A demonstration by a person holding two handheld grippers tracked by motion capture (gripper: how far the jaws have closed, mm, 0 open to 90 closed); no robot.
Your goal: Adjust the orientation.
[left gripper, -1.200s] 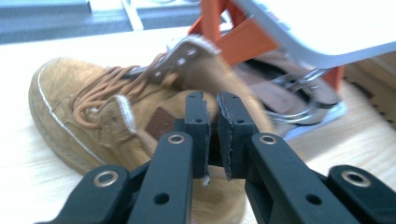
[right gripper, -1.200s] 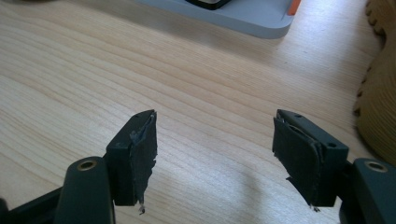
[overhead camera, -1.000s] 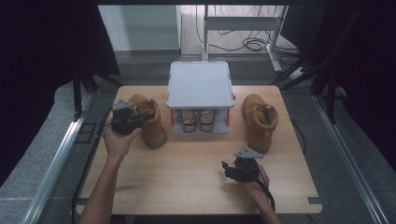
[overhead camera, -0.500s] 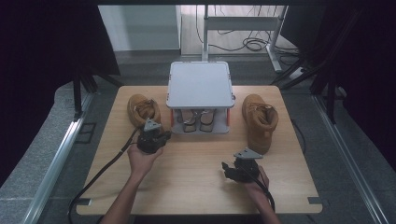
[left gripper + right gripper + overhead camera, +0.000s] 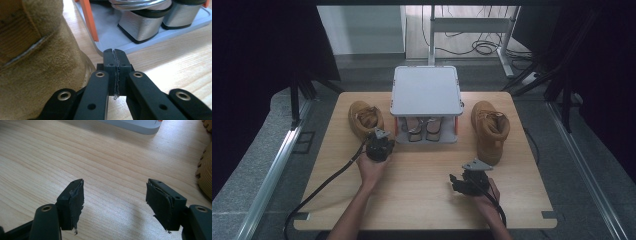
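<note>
On the wooden table (image 5: 422, 200), seen from the high view, 1 tan boot (image 5: 364, 119) stands at about 10 o'clock. Just beside its near end, toward 4 o'clock, the left gripper (image 5: 379, 145) is held low. In the left gripper view its 2 jaws are seen clenched flat together with nothing between them, the boot's suede side (image 5: 37, 75) close on their left but not gripped.

At 12 o'clock stands a grey rack (image 5: 427, 92) with orange posts, and a pair of silver shoes (image 5: 422, 127) is kept on its lower shelf.

The right gripper (image 5: 462, 182) is rested near 5 o'clock, released: in the right gripper view the pads (image 5: 76, 200) are set wide apart over bare wood. A 2nd boot (image 5: 489, 131) lies at about 2 o'clock, apart from that gripper.

The step in hand is judged to be taking hold of the left boot. For this to be done well, the jaws should first be opened. 1 pad should be placed inside the boot's collar and 1 outside, so that a firm fold of suede is pinched. The rack's post should be kept clear while the boot is lifted.
</note>
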